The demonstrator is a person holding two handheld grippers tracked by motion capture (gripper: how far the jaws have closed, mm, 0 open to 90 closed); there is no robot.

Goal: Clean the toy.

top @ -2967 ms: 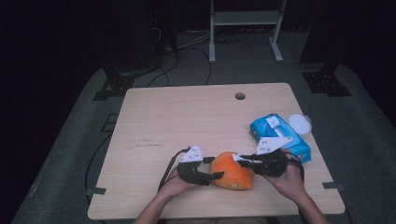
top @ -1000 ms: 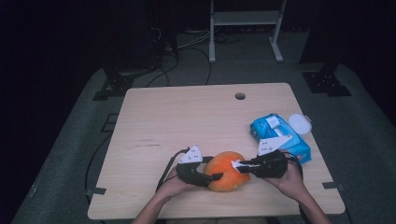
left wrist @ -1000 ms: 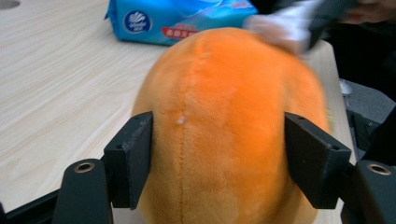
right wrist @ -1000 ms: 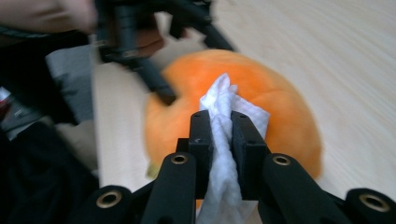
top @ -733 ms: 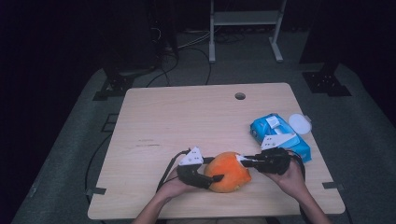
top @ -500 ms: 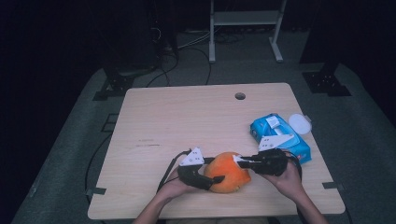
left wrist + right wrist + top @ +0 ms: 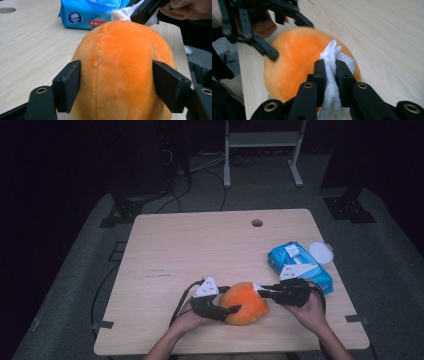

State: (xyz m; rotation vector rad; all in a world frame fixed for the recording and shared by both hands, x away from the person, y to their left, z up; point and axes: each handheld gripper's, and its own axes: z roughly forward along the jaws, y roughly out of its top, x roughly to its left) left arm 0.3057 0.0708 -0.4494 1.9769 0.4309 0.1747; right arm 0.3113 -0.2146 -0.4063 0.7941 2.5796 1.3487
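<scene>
Two grippers work on one orange plush toy near the front edge of the counter.

The left gripper (image 7: 227, 310) has its fingers (image 7: 67, 87) around the orange plush toy (image 7: 244, 302), one on each side, touching the fur; they have just been opening a bit. The right gripper (image 7: 262, 291) has its fingers (image 7: 320, 75) clenched on one white wipe (image 7: 332, 75) and holds it against the toy's top. The toy's underside is hidden. One blue wipe pack (image 7: 300, 267) lies near the right edge, partly behind the right gripper. One small white lid (image 7: 320, 252) sits just beside it.
</scene>
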